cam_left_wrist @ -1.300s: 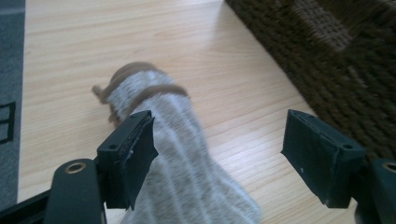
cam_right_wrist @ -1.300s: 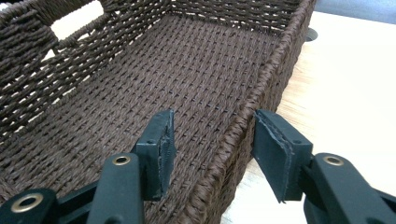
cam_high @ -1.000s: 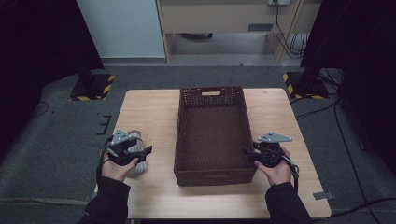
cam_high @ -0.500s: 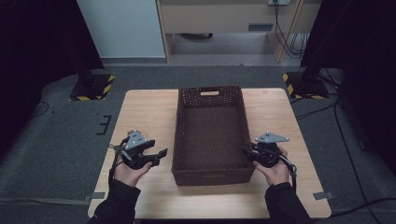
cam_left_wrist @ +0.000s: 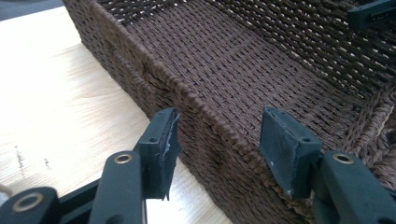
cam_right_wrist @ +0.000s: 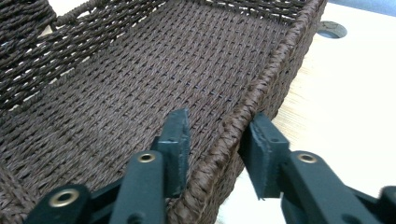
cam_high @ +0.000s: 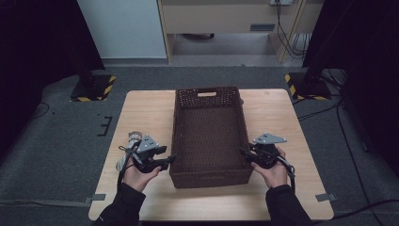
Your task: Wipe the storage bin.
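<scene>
At the table's [cam_high: 141,108] centre, my left gripper [cam_left_wrist: 219,149] has just been closing astride the wicker basket's [cam_high: 209,136] left rim, jaws not yet pinching, while my right gripper [cam_right_wrist: 215,140] straddles the opposite wall equally loosely; both should clamp evenly before lifting.

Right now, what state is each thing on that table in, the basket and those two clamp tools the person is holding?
Woven basket: upright on the table, empty inside.
Left gripper: jaws have just been closing, one either side of the basket's side wall, not yet pressing it.
Right gripper: jaws astride the opposite wall; whether they pinch it, I cannot tell.
Table: pale wood, carrying the basket.
</scene>
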The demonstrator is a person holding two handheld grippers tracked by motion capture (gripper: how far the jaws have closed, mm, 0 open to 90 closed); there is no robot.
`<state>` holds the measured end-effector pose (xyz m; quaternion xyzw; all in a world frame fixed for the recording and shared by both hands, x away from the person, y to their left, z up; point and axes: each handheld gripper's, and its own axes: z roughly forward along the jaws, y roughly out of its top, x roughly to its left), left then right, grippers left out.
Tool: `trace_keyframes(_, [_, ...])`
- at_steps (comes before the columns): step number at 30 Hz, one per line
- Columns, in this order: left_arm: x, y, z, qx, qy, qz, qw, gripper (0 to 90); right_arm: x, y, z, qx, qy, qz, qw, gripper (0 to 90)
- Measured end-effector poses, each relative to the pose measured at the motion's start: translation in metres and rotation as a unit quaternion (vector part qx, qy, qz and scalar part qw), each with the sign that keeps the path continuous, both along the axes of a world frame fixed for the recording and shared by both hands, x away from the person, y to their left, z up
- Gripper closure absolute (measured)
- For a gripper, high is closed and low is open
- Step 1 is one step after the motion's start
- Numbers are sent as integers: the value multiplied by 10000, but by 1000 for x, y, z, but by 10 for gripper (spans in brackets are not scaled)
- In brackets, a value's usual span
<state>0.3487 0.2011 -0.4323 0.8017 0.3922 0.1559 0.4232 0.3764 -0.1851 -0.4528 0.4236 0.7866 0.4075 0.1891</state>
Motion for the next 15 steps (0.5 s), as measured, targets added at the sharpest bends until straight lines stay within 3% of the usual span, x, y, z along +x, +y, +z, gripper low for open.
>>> trace_keyframes(9, [1,-8,-3,84,110,60,9999,490,-10,-7,7,152,46,10,9999,552])
trace_keyframes(15, [5,-12,-7,84,160,99,9998,501,-7,-3,3,-2,173,-1,9998,599])
